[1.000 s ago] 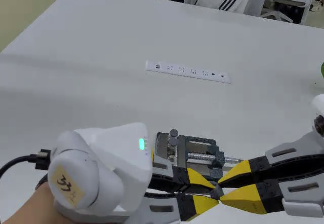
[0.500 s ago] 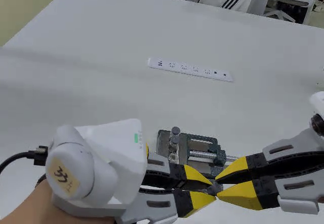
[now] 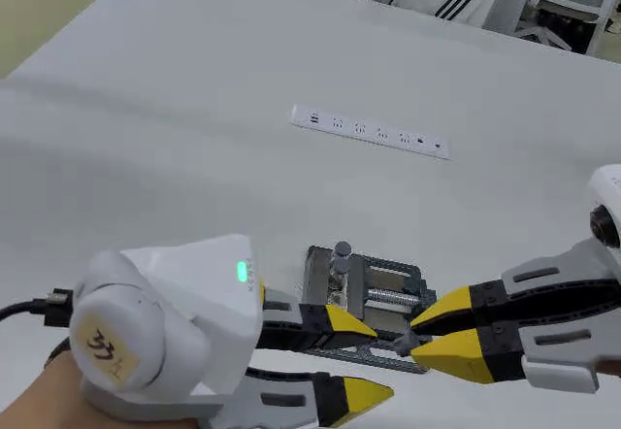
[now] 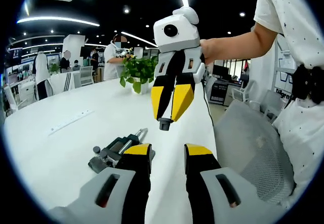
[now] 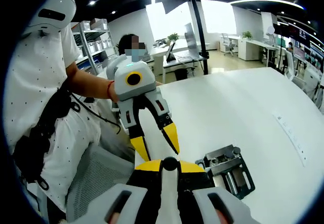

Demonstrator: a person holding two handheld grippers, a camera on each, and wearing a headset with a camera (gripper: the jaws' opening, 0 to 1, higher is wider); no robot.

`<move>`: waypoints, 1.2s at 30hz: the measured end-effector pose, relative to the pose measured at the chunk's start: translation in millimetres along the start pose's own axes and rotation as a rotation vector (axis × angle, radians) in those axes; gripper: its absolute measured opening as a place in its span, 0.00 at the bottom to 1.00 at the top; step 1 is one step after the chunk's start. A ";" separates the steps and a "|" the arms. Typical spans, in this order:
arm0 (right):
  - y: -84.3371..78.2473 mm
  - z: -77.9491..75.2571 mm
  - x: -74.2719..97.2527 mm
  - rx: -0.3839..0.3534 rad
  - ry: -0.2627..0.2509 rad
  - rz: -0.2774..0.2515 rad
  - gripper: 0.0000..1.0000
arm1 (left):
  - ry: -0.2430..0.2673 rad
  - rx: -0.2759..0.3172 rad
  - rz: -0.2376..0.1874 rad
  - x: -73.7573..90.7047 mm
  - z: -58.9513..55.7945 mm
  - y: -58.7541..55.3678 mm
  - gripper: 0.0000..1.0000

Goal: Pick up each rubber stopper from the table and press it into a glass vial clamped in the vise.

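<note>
A yellow sticker [image 3: 105, 348] on the rounded white rear of the left gripper [image 3: 378, 358], near left in the head view, bears handwritten dark digits "33", then a third mark too unclear to read.

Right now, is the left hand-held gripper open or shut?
Open. On the left hand-held gripper the yellow-tipped jaws stand apart, white table showing between them, nothing held.

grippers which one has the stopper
The right gripper: its jaws pinch a dark rubber stopper, while the left gripper has open, empty jaws.
</note>
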State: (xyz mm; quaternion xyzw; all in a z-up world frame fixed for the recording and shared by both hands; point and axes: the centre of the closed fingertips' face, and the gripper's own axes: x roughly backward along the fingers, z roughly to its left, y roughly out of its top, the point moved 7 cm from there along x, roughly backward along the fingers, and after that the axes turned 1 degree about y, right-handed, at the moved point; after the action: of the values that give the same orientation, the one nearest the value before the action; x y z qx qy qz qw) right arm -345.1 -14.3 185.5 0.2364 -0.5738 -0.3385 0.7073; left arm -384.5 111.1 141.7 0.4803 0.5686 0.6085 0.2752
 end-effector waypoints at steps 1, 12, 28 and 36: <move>1.4 -1.6 -2.1 0.000 -0.004 0.004 0.05 | 0.011 0.002 0.000 2.3 2.4 -1.7 0.25; 15.9 -29.8 -22.9 -0.009 -0.085 0.082 0.05 | 0.135 0.023 0.027 29.4 34.6 -25.3 0.42; 10.7 -67.7 -66.0 0.045 -0.160 0.310 0.05 | 0.192 0.031 0.035 45.2 58.9 -55.2 0.62; 0.9 -79.6 -80.7 0.070 -0.158 0.377 0.05 | 0.200 0.038 0.029 43.8 63.6 -62.1 0.71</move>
State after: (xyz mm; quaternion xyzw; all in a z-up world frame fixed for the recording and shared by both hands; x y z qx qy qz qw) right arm -276.6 42.6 115.2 0.1221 -0.6731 -0.1975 0.7021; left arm -357.4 189.5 87.3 0.4303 0.5979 0.6464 0.1990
